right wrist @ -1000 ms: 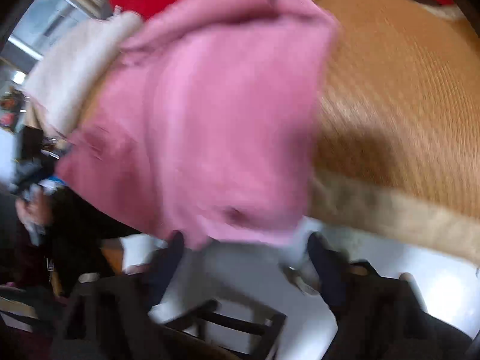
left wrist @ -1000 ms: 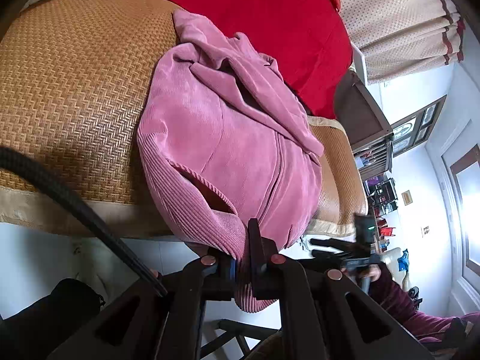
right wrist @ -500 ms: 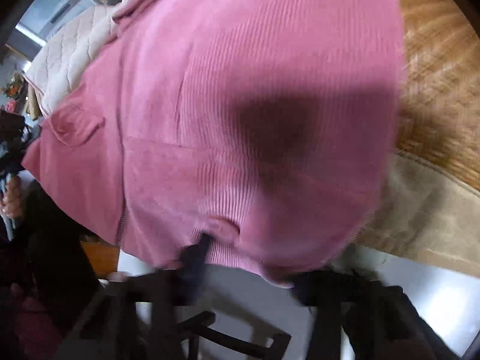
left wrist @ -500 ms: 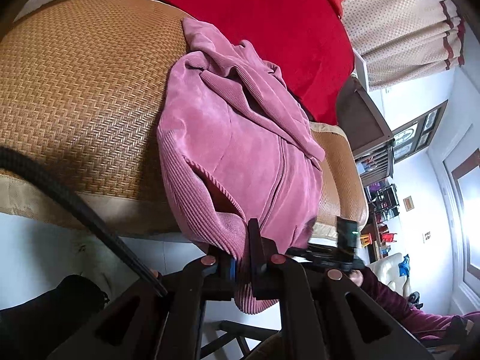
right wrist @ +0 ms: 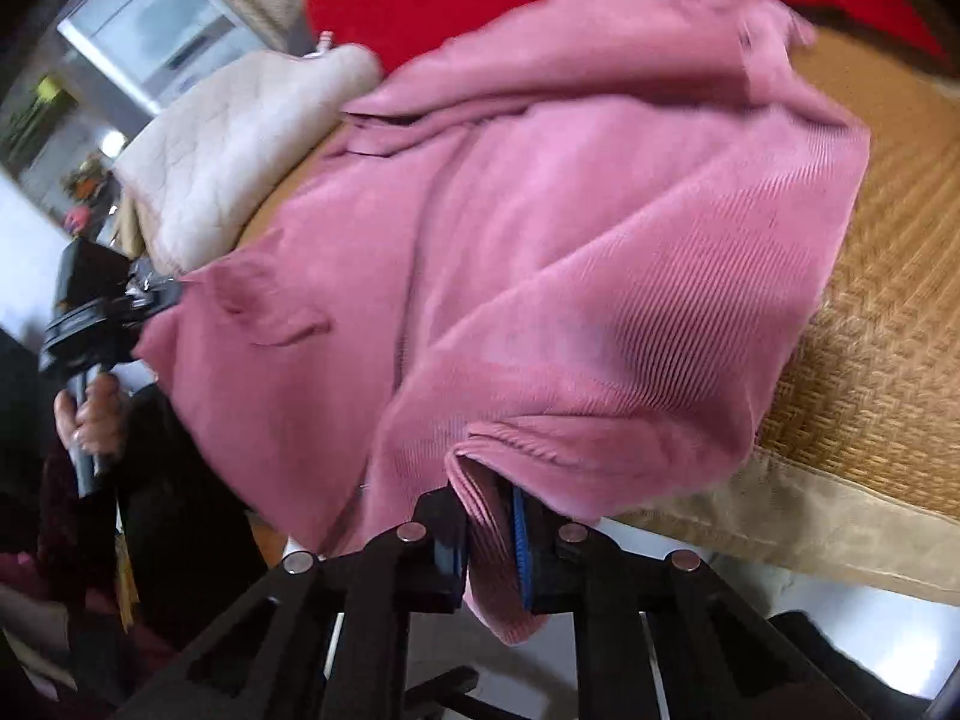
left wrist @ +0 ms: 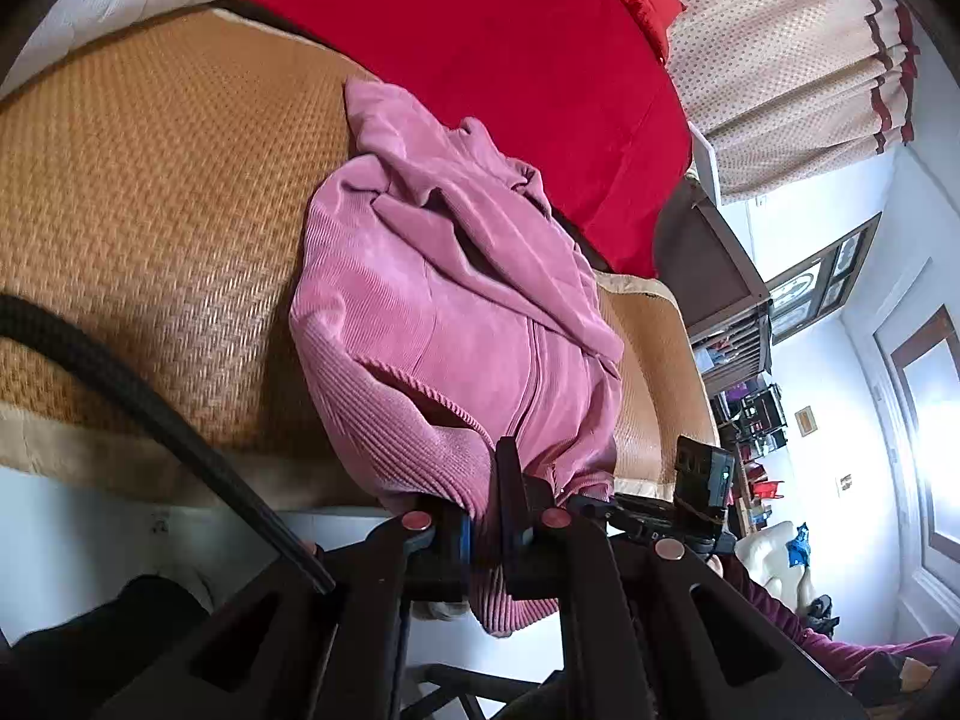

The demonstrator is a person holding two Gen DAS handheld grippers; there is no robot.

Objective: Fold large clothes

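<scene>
A pink ribbed corduroy jacket (left wrist: pixel 456 312) with a front zipper lies bunched on a woven straw bed mat (left wrist: pixel 150 210), its lower hem hanging over the near edge. My left gripper (left wrist: pixel 489 525) is shut on the ribbed hem at one corner. In the right wrist view the same jacket (right wrist: pixel 540 252) fills the middle, and my right gripper (right wrist: pixel 489 546) is shut on the ribbed hem at the other corner. The other gripper shows in each view: the right one in the left wrist view (left wrist: pixel 690 510), the left one in the right wrist view (right wrist: pixel 102 306).
A red blanket (left wrist: pixel 510 48) covers the far part of the bed. A cream quilted cover (right wrist: pixel 228 144) lies beside the jacket. Curtains (left wrist: pixel 798 48) hang at the back, with a dark wooden cabinet (left wrist: pixel 708 264) past the bed. The bed's tan border (right wrist: pixel 810 528) runs along the near edge.
My right gripper came in from open and clear of the jacket and closed on its hem. The left gripper kept its hold, and the jacket bunched up more.
</scene>
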